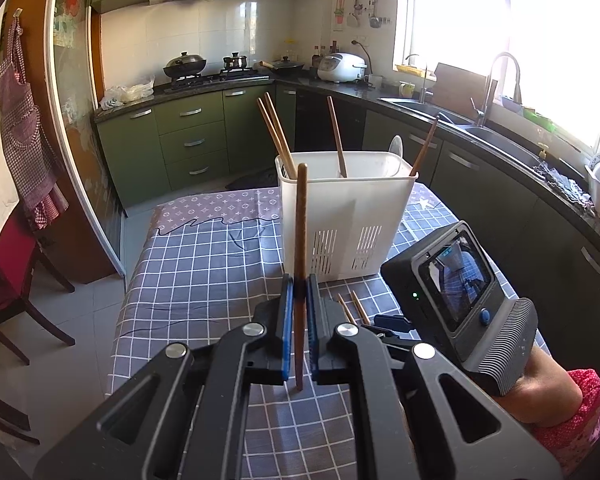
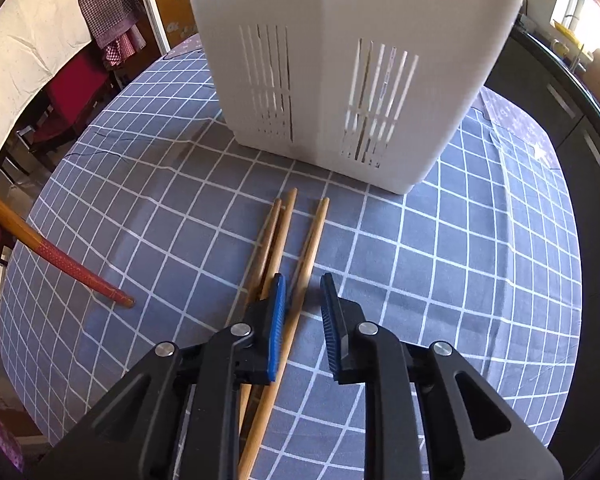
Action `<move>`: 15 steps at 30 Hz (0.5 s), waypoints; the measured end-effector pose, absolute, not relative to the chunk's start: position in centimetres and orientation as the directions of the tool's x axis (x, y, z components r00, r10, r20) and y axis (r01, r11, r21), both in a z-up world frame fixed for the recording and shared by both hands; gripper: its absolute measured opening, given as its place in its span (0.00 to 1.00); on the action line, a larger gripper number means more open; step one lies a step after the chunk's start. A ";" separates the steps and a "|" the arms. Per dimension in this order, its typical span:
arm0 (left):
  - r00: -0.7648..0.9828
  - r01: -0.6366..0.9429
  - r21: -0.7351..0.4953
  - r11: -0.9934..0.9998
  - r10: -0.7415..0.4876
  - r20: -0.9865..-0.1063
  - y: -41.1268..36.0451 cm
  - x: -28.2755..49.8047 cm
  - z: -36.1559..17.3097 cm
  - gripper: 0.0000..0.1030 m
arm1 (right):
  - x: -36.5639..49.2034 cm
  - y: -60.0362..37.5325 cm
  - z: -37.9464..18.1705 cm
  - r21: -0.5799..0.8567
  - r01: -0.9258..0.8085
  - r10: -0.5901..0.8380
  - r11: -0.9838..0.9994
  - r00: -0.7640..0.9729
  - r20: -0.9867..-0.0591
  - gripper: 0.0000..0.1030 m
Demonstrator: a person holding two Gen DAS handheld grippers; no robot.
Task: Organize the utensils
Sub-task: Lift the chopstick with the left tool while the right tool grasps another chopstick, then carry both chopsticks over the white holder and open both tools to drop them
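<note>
- Now left gripper (image 1: 299,292) clamped on dark chopstick (image 1: 301,220), upright, near white holder (image 1: 340,216).
- Right gripper (image 2: 302,280) narrowly apart, straddling light chopstick (image 2: 315,232) lying on checked tablecloth (image 2: 140,200).

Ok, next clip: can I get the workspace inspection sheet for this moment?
Surface: checked tablecloth, lying flat over the table.
Job's things: white holder upright, four chopsticks standing inside; three light chopsticks lying in front of it.
Clutter: nothing seen.
Grippers: left tool shut on a dark chopstick, held upright; right tool open, low over the cloth, with the rightmost light one between its jaws.
Cables: nothing seen.
Surroundings: stove, sink, hanging apron.
</note>
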State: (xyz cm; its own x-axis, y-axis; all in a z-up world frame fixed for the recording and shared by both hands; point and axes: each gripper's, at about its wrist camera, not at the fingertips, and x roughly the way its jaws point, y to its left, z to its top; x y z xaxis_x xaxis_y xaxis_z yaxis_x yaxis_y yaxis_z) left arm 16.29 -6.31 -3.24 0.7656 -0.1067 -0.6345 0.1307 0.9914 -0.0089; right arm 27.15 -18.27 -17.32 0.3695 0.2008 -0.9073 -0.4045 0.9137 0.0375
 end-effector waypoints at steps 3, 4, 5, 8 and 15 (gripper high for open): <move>0.764 0.130 -0.007 0.991 -0.105 -0.637 -6.1 16.4 -3.3 0.06 | 27.3 -18.7 -17.1 0.053 -0.393 0.214 0.918 0.379 -0.900 0.07; 0.763 0.130 -0.007 0.991 -0.105 -0.638 -6.1 16.4 -3.3 0.06 | 27.2 -19.0 -16.9 0.071 -0.389 0.232 0.918 0.384 -0.894 0.06; 0.762 0.129 -0.006 0.992 -0.103 -0.639 -6.0 16.4 -3.3 0.06 | 27.0 -19.4 -16.4 0.084 -0.384 0.245 0.920 0.394 -0.886 0.06; 0.760 0.128 -0.004 0.992 -0.101 -0.642 -6.3 16.6 -3.3 0.06 | 26.2 -21.1 -14.0 0.115 -0.365 0.284 0.924 0.453 -0.845 0.06; 0.759 0.126 -0.005 0.992 -0.100 -0.644 -6.3 16.6 -3.4 0.06 | 21.3 -26.1 -5.2 0.192 -0.360 0.395 0.913 0.667 -0.632 0.06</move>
